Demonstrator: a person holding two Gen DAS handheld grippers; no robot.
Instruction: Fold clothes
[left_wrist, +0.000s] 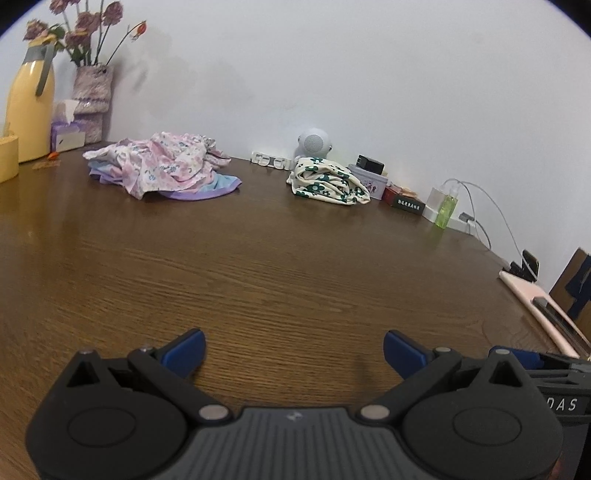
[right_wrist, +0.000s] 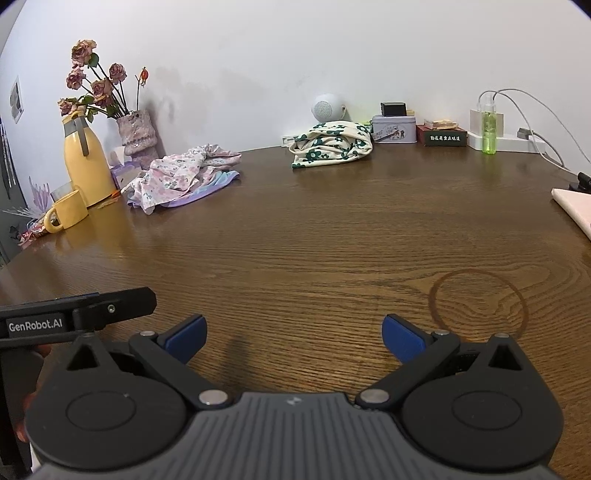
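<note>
The left tongs (left_wrist: 294, 349) and the right tongs (right_wrist: 293, 334) both stood wide apart over bare wooden table (right_wrist: 314, 240), gripping nothing. Far ahead and to the left of both lay a crumpled pink flowered garment (left_wrist: 162, 168) on something lilac and blue, its shape hard to make out. Far ahead, nearer the wall, sat a bundled cream cloth with green flowers (right_wrist: 330, 142), partly hiding a round white speaker (right_wrist: 325, 107). A vase (right_wrist: 138, 134) held 5 or so dried roses, beside a yellow jug (right_wrist: 86, 166).

"GenRobot.AI" on left gripper (right_wrist: 77, 317); "DAS" on right gripper (left_wrist: 561, 404).
</note>
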